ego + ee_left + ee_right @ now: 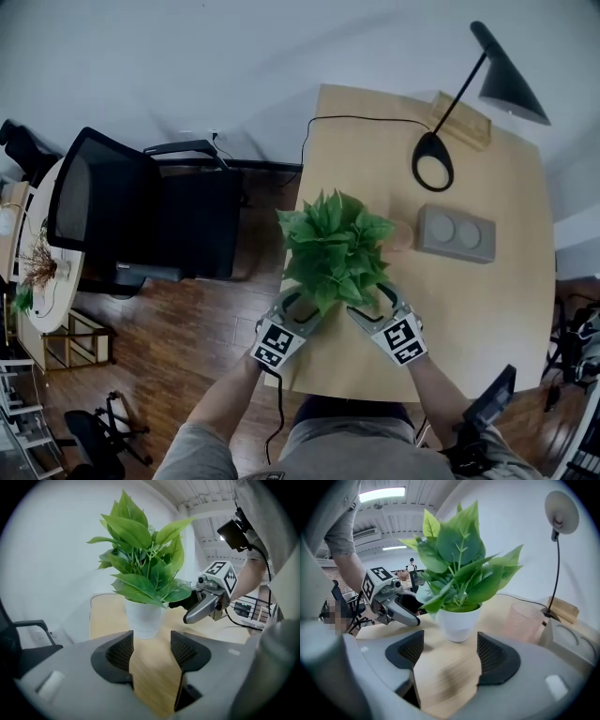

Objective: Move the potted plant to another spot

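Potted plant point(333, 246) | upright, desk point(487, 309) near edge | straight ahead, flanked by left gripper point(150, 649) and right gripper point(449, 654) | both wide apart, empty (pot untouched)

Seen from the head view, leaves point(333, 248) hide the pot point(143, 618) entirely. Motion blur smears the tabletop point(445, 677) in both gripper views. A grey box point(576, 644) runs off the right gripper view's edge, where a distant figure point(411, 564) is too small to make out.
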Demonstrator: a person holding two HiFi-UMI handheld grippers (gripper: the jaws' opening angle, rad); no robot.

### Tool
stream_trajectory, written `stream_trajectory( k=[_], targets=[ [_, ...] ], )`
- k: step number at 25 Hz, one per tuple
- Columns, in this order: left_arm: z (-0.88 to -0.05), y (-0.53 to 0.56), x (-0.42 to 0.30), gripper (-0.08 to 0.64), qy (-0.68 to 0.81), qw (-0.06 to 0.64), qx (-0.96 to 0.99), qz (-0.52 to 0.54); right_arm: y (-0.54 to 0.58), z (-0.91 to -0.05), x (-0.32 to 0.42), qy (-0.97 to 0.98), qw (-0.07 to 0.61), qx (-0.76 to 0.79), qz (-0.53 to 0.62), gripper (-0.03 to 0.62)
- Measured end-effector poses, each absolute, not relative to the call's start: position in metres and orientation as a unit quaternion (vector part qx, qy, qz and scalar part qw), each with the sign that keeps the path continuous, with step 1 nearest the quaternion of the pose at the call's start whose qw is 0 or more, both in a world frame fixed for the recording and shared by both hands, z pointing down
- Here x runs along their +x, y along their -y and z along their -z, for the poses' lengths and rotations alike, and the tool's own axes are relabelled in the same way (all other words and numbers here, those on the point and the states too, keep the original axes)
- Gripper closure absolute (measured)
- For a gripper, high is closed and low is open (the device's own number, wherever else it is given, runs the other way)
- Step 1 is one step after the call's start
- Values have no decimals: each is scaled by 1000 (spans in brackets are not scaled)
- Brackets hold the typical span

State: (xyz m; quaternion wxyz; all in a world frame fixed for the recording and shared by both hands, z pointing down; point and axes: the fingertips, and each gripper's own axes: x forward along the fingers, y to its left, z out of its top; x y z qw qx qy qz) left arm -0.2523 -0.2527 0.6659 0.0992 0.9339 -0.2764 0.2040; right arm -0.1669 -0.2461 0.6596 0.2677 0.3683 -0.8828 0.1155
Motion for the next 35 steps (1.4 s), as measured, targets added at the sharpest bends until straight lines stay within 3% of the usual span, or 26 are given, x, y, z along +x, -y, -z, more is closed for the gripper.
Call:
stream_trajectory(
  k=[3,17,23,35],
  targets=[
    [-651,231,-250,342,300,119,929,-179,224,-642,-164,886,250,371,-121,251],
    [-554,80,-217,557,405,143,900,-73,79,-529,-143,920,127,359,-94,501],
    [-530,2,-194,560,419,138,895,-59,3,-514,-122,924,105,353,-101,586],
    [-501,-80,-202,560,407,152,900,-28,-82,-501,-139,922,97,352,-132,586]
  ],
)
